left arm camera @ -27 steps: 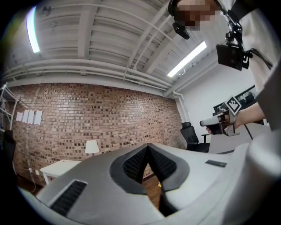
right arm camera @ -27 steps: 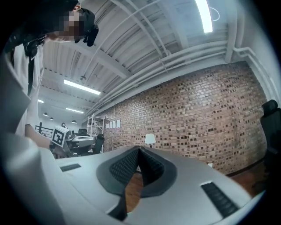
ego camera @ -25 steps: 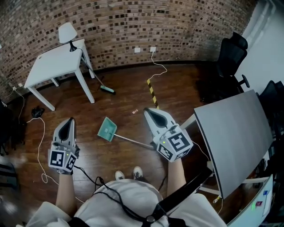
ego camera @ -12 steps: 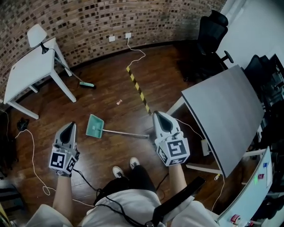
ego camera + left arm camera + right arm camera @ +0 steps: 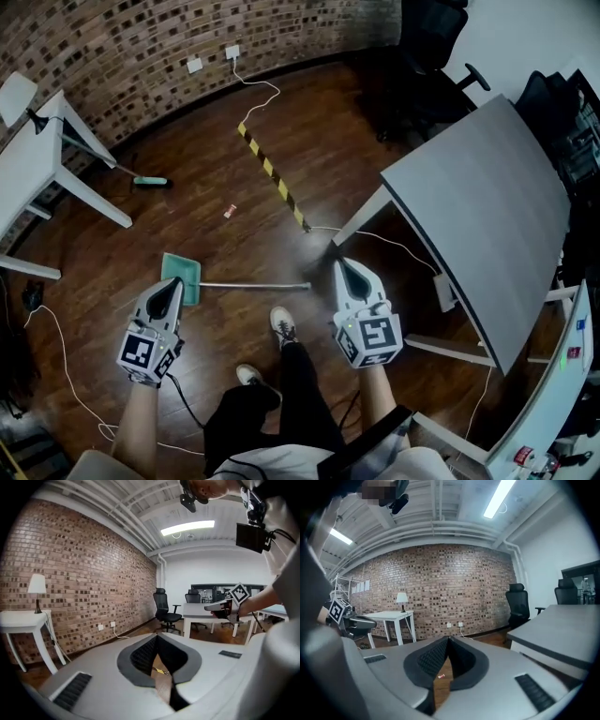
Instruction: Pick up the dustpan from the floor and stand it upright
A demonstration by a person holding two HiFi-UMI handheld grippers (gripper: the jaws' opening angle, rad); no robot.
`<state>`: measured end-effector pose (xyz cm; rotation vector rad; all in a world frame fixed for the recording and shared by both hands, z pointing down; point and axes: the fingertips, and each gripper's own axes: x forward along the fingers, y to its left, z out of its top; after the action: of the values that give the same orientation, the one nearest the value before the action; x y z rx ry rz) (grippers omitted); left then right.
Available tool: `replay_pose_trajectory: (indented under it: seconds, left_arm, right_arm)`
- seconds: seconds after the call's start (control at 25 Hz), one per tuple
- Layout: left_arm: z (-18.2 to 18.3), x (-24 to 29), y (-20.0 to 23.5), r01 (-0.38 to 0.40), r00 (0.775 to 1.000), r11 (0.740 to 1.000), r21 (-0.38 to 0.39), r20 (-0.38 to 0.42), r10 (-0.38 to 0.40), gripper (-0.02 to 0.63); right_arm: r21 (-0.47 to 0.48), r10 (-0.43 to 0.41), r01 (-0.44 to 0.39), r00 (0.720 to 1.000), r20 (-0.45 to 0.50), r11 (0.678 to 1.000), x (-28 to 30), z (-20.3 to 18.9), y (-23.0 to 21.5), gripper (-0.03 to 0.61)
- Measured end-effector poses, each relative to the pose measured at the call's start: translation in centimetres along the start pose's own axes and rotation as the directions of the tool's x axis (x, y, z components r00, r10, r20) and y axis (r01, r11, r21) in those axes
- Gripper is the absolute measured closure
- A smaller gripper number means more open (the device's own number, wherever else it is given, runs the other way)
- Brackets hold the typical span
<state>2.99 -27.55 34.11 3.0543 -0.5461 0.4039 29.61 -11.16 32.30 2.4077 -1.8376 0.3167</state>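
Note:
The dustpan lies flat on the dark wood floor: a teal pan point(image 5: 177, 269) with a thin metal handle point(image 5: 253, 285) running right. My left gripper point(image 5: 173, 282) hangs over the pan's near edge and hides part of it; its jaws are shut and hold nothing point(image 5: 157, 635). The right gripper point(image 5: 344, 264) is just right of the handle's free end, shut and empty as well point(image 5: 448, 638). Whether either one touches the dustpan, I cannot tell. Neither gripper view shows the dustpan.
A grey desk point(image 5: 478, 202) stands close on the right, a white table point(image 5: 37, 159) at the far left. A teal brush point(image 5: 150, 181), striped floor tape point(image 5: 270, 175), a small red scrap point(image 5: 230, 212) and cables point(image 5: 56, 337) lie around. The person's shoe point(image 5: 281, 323) is below the handle.
Both grippers have sunk toward the floor as the person bent down. The left one now overlaps the pan, and the right one has come to the handle's end. The dustpan has not moved.

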Motion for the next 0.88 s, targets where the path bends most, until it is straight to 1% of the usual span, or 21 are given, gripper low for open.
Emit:
replay_pose_trajectory:
  seconds: [0.16, 0.28, 0.36, 0.44, 0.6, 0.76, 0.88]
  left_arm:
    - [-8.3, 5.8, -1.1, 0.027, 0.998, 0.997, -0.067, -0.048, -0.03, 0.621]
    - [-14.8, 9.0, -2.1, 0.072, 0.992, 0.995, -0.068, -0.099, -0.078, 0.621]
    - [-19.3, 11.1, -2.4, 0.102, 0.986, 0.993, -0.067, -0.129, -0.11, 0.621]
    - [-23.6, 13.0, -2.3, 0.116, 0.98, 0.99, -0.076, -0.152, -0.126, 0.621]
    - [-31.0, 16.9, -1.7, 0.133, 0.976, 0.988, -0.083, -0.161, -0.145, 0.621]
    - [-37.4, 19.9, -1.1, 0.143, 0.976, 0.986, -0.085, -0.152, -0.155, 0.621]
    - [-41.7, 21.2, -1.1, 0.159, 0.971, 0.985, -0.071, -0.167, -0.169, 0.621]
  right_arm:
    - [0.017, -0.044, 0.044, 0.998, -0.035, 0.999, 2.9, -7.8, -3.1, 0.577]
    - [0.039, -0.078, 0.082, 0.994, -0.082, 0.996, 4.5, -14.4, -4.8, 0.577]
    - [0.063, -0.117, 0.125, 0.986, -0.122, 0.99, 5.5, -19.3, -6.1, 0.577]
    - [0.083, -0.152, 0.165, 0.977, -0.148, 0.983, 6.5, -24.3, -7.5, 0.577]
    - [0.089, -0.197, 0.217, 0.961, -0.192, 0.972, 8.5, -34.3, -9.4, 0.577]
    - [0.093, -0.202, 0.228, 0.953, -0.225, 0.969, 10.1, -43.3, -10.0, 0.577]
    - [0.099, -0.202, 0.234, 0.945, -0.256, 0.967, 10.8, -49.4, -10.6, 0.577]
